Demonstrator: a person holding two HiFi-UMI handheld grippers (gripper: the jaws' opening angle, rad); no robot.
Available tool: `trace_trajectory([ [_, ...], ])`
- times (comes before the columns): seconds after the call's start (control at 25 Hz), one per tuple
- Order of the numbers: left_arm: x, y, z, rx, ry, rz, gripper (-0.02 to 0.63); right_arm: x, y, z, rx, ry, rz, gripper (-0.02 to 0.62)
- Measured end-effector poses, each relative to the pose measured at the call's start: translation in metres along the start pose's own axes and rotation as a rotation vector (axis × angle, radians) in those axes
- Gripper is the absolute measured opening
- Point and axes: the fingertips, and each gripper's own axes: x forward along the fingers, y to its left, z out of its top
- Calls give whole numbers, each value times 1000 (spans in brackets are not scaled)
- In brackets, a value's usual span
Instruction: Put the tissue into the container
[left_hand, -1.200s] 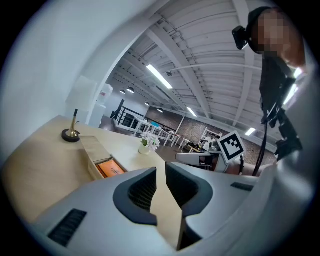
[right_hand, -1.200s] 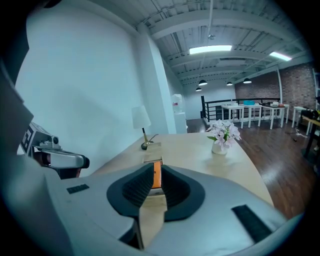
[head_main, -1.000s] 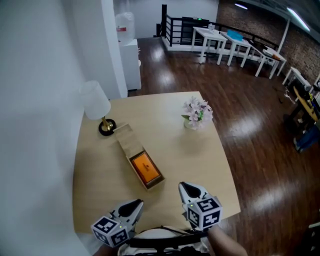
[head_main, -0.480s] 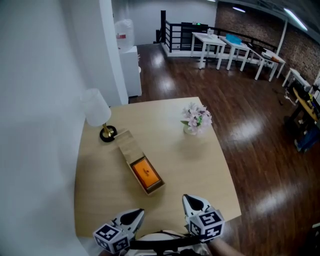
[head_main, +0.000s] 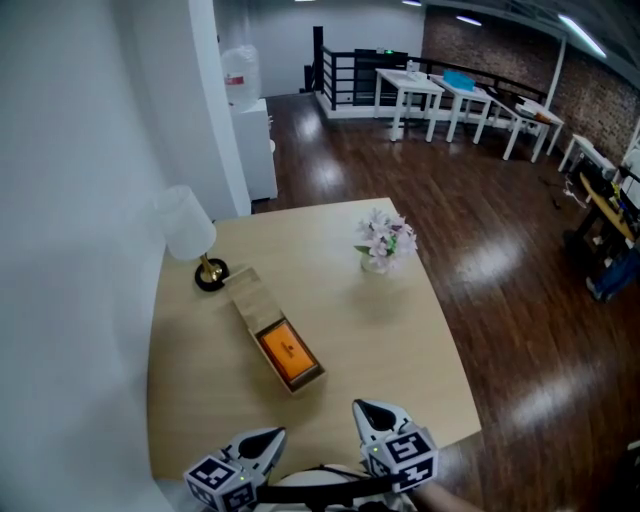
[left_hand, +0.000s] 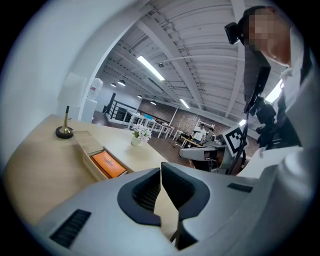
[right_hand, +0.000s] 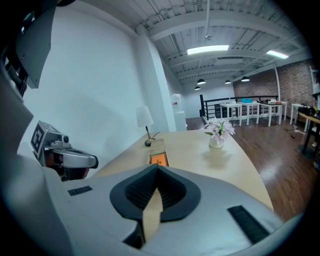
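While the head view is looking down on the table (head_main: 400, 330), a long wooden box (head_main: 243, 290) is lying with one end just beside the lamp (head_main: 188, 225). Its long axis is running slantwise away from the lamp toward the two grippers. An orange packet (head_main: 284, 350) is sitting inside the box, in the open end farthest from the lamp, lengthwise along the box. The end nearest the lamp is showing only wood. A vase of flowers (head_main: 385, 240) is standing well apart from the lamp, across the table and off to one side of the box. The left gripper (head_main: 272, 436) and the right gripper (head_main: 362, 410) are hovering at the table edge farthest from the lamp, with bare tabletop lying between them and the box.

In the left gripper view, the left gripper (left_hand: 161, 170) is closing its jaws tip against tip, with nothing between them. Beyond them the box (left_hand: 86, 139) is pointing its wooden end at the lamp (left_hand: 64, 131). The orange packet (left_hand: 107, 164) is lying in the end away from the lamp, and the flowers (left_hand: 140, 131) are standing farther off. The right gripper (left_hand: 184, 153) is showing alongside.

In the right gripper view, the right gripper (right_hand: 157, 172) is keeping its jaws together, empty. The box (right_hand: 158, 146) is running straight toward the lamp (right_hand: 144, 117), with the orange packet (right_hand: 157, 159) filling the end away from the lamp. The flowers (right_hand: 218, 131) are standing well to the side of the lamp. The left gripper (right_hand: 92, 161) is hanging at the table's edge.
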Motion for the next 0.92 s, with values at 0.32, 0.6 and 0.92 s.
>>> trace_trajectory([
  [0.32, 4, -2, -4, 3, 27, -3, 0, 3, 8, 0, -55, 6, 7, 2],
  [0.6, 4, -7, -5, -7, 57, -7, 0, 3, 9, -6, -56, 23, 5, 2],
  [0.92, 7, -7, -6, -12, 74, -15, 0, 4, 9, -3, -70, 25, 2, 2],
])
